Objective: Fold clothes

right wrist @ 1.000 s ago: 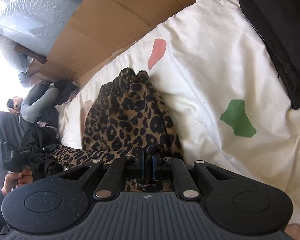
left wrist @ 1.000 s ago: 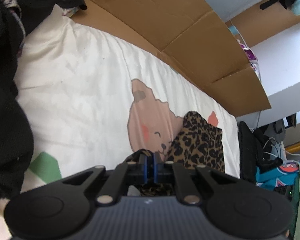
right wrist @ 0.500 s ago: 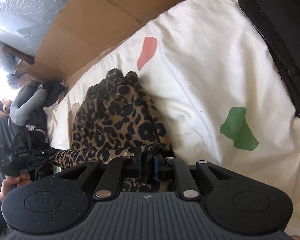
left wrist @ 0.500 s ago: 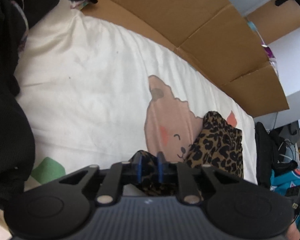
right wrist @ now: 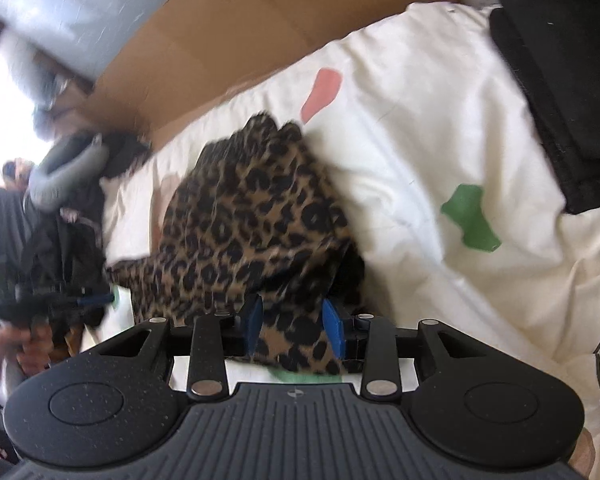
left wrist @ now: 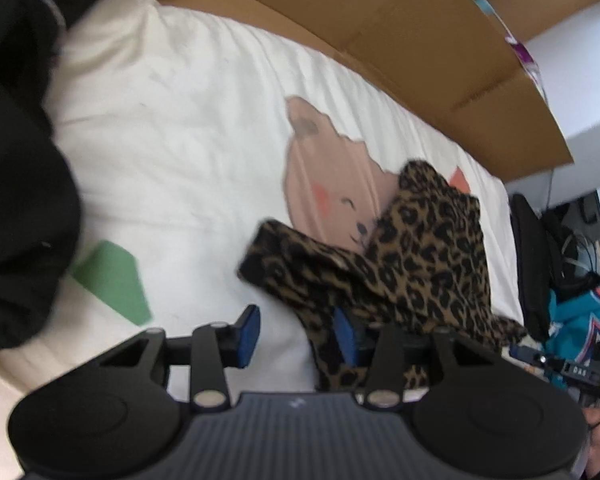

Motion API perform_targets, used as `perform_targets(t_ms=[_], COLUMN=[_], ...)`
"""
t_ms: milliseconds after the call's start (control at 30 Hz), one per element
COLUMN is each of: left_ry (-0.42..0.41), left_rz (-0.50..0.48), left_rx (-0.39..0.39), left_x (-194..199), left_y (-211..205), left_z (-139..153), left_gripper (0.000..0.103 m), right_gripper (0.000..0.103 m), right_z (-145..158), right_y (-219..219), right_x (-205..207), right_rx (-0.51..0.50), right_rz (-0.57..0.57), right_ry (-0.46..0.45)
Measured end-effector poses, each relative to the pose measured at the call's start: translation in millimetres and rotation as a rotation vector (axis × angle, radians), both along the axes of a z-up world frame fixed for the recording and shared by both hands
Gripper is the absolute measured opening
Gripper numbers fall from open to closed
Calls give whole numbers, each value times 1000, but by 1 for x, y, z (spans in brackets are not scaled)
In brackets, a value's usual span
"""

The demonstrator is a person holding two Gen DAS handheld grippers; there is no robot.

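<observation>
Fingers of the left gripper point(left wrist: 296, 334) stand spread wide, blue pads apart; a strip of the leopard-print garment point(left wrist: 416, 252) drapes against the right-hand pad, but nothing is pinched. The right gripper point(right wrist: 294, 330) is likewise spread, with a fold of that garment point(right wrist: 252, 220) lying loose between its pads, not clamped.

The garment sits bunched on the bed point(left wrist: 188, 120), on a white cover printed with a pink bear face point(left wrist: 328, 176) and a green patch point(left wrist: 112, 282). One end trails toward the left gripper; the bulk is heaped further off, partly over the bear's face. It is not lying as a neat flat fold.

It looks thin, soft and light, so it should sag and slide when lifted and keep no shape by itself. A hem or corner looks the better place to pinch, since the middle of the heap would likely bring up several layers at once; which edge is the waistband cannot be told through the blur.

To the left side a pile of black clothing point(left wrist: 16, 152) crowds the cover's edge, and black folded fabric point(right wrist: 560, 80) lies on the far right corner in the right view. Behind the bed stands a cardboard sheet point(left wrist: 380, 28).
</observation>
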State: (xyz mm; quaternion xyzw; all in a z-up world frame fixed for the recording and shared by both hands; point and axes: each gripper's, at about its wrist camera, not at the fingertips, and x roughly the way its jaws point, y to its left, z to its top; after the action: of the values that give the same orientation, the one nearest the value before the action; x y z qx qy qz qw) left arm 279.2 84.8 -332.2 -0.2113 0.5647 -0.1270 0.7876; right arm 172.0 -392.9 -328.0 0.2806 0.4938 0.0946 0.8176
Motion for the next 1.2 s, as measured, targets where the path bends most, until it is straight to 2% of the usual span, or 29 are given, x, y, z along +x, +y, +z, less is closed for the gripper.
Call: perform_targets(t_ms=[133, 267, 433, 533, 900, 1200], left_ry=[-6, -10, -71, -92, -184, -195], left_rz=[-57, -65, -145, -142, -151, -159], left_rx=[28, 28, 86, 85, 100, 154], left_x=[1, 4, 3, 6, 32, 31], left_y=[-17, -26, -42, -44, -54, -54], left_z=[-4, -11, -4, 0, 15, 13], left_gripper=[43, 43, 43, 43, 43, 43], right_gripper=[39, 39, 39, 39, 39, 39], right_z=[-6, -9, -14, -12, -10, -3], right_y=[11, 25, 39, 49, 54, 45], right_x=[2, 7, 12, 17, 43, 54], right_rx=[-36, -111, -166, -211, -286, -333], right_rz=[32, 80, 133, 159, 149, 102], right_ry=[7, 4, 0, -17, -71, -114])
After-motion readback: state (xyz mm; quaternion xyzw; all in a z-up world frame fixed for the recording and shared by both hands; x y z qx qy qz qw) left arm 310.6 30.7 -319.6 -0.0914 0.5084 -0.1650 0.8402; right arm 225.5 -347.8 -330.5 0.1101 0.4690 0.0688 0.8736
